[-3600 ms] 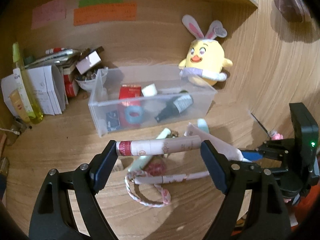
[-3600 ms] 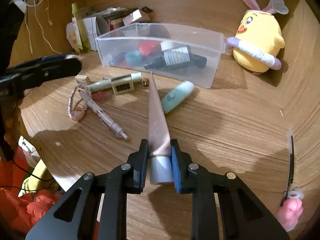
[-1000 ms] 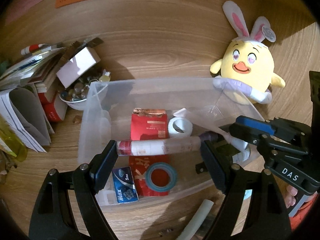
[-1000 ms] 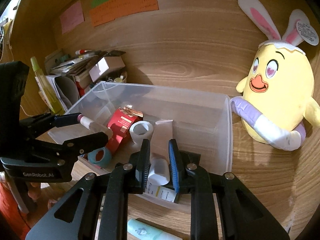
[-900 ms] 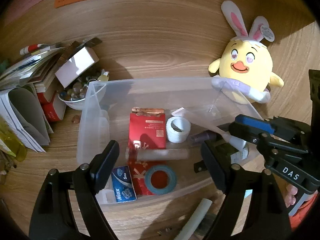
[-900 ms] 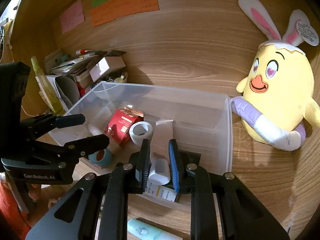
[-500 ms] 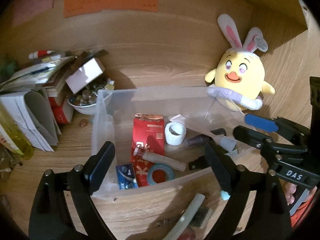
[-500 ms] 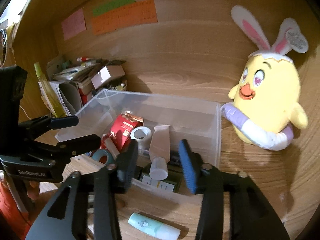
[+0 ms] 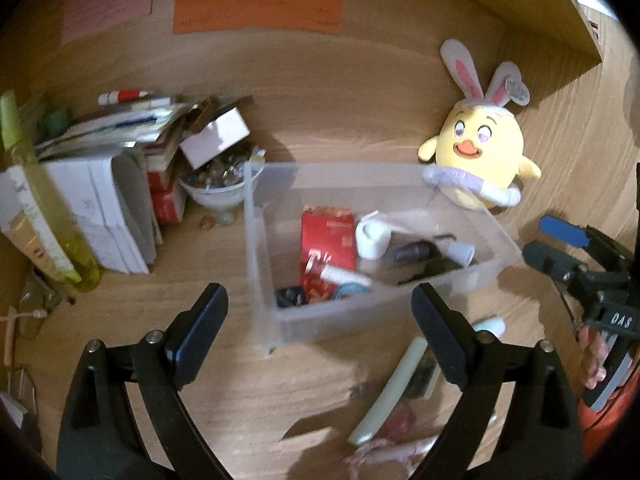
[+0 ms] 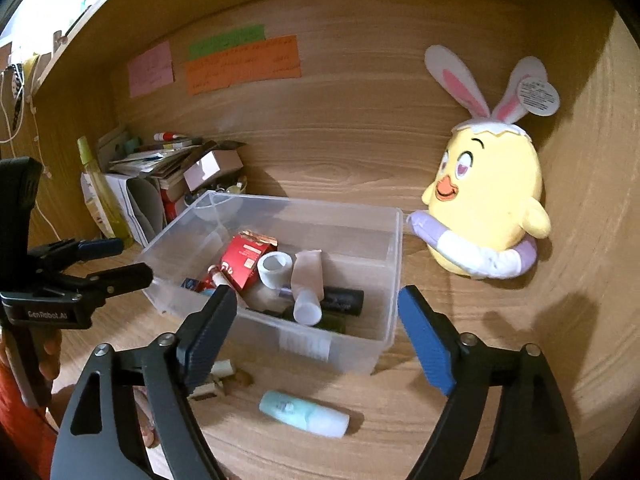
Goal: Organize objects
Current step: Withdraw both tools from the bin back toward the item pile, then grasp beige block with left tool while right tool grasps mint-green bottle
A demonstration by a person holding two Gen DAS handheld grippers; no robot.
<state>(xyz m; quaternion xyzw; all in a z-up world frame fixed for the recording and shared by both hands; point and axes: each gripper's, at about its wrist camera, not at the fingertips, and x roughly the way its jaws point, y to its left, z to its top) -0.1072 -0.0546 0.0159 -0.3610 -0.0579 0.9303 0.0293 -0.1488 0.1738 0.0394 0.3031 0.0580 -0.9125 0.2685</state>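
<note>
A clear plastic bin (image 9: 256, 240) (image 10: 390, 280) stands on the wooden desk. In it lie a red packet (image 9: 328, 236), a white tape roll (image 10: 274, 266), a dark bottle (image 10: 344, 300), a red-and-white tube (image 9: 340, 274) and a pinkish tube with a white cap (image 10: 306, 280). My left gripper (image 9: 318, 304) hangs open and empty in front of the bin. My right gripper (image 10: 316, 300) is opening, with nothing between its pads, just before the bin's near wall. A mint tube (image 10: 304, 416) and a pale green stick (image 9: 388, 396) lie on the desk in front.
A yellow chick plush (image 10: 488, 208) leans on the back wall right of the bin. To the left stand stacked papers and boxes (image 9: 100, 184), a bowl of small items (image 9: 216, 184) and a yellow-green bottle (image 9: 40, 208). Sticky notes (image 10: 240, 64) hang on the wall.
The left gripper let the red-and-white tube fall into the bin and drew back. The right gripper opened, left the pinkish tube in the bin, and pulled back and up.
</note>
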